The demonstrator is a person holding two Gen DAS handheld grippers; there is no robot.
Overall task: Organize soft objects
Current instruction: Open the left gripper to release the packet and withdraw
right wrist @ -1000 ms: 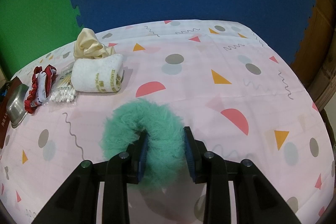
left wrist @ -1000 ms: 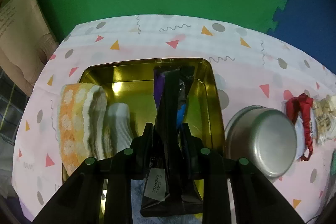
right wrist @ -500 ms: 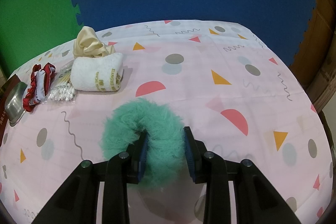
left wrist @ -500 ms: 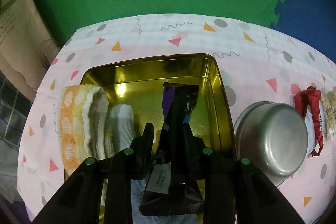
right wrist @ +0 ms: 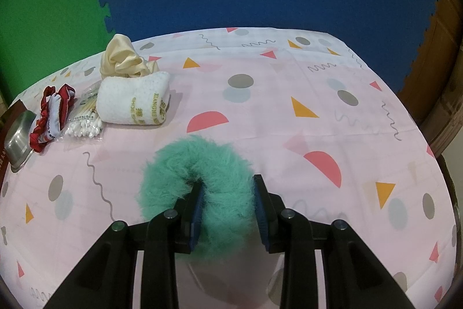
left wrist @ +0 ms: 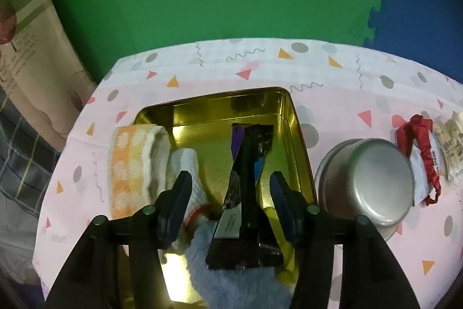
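Note:
In the left wrist view a gold tin holds an orange-and-white towel, a white rolled cloth, a pale blue fluffy item and a dark glossy packet. My left gripper hangs over the tin, its jaws opening; the packet stands between the pads, free of both. In the right wrist view my right gripper is shut on a teal fluffy ring lying on the patterned tablecloth.
An upturned metal bowl sits right of the tin, beside a red-and-white scrunchie. Further along lie a pack of cotton swabs, a white rolled towel with gold lettering and a cream scrunchie. Green and blue foam mats cover the floor beyond.
My left gripper's jaws have spread apart and let go of the dark packet, which now rests in the tin, and the gripper has drawn back a little. The right gripper has not moved.

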